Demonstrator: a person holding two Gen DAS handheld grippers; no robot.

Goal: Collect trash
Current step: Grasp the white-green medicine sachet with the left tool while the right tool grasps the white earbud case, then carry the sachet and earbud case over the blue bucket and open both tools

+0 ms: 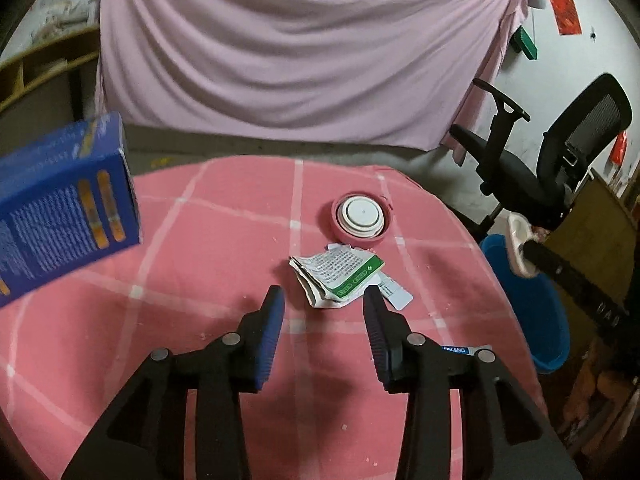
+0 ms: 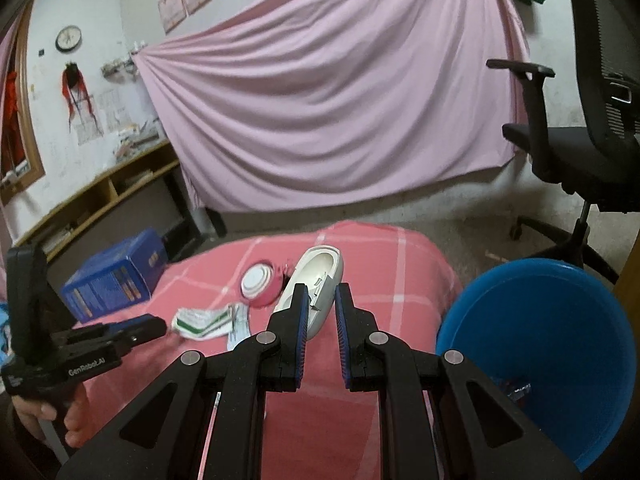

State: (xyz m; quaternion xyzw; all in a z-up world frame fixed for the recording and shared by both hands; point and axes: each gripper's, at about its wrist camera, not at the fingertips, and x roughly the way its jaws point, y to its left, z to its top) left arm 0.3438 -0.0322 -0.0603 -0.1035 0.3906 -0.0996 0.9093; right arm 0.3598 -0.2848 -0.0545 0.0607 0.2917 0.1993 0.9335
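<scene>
My left gripper (image 1: 324, 300) is open and empty just above the pink checked tablecloth (image 1: 200, 248), right in front of a crumpled green-and-white paper packet (image 1: 340, 276) with a small white card (image 1: 396, 294) beside it. My right gripper (image 2: 322, 300) is shut on a white plastic shell piece (image 2: 316, 280) and holds it above the table's right edge, left of the blue bin (image 2: 540, 344). In the left wrist view the white piece (image 1: 520, 248) hangs over the blue bin (image 1: 524, 300). The packet also shows in the right wrist view (image 2: 204, 322).
A pink collapsed cup with a white lid (image 1: 362, 216) sits beyond the packet. A blue box (image 1: 60, 208) stands at the table's left. A black office chair (image 1: 552, 160) stands right of the table. A pink sheet (image 1: 300, 48) hangs behind. A wrapper (image 2: 516, 390) lies inside the bin.
</scene>
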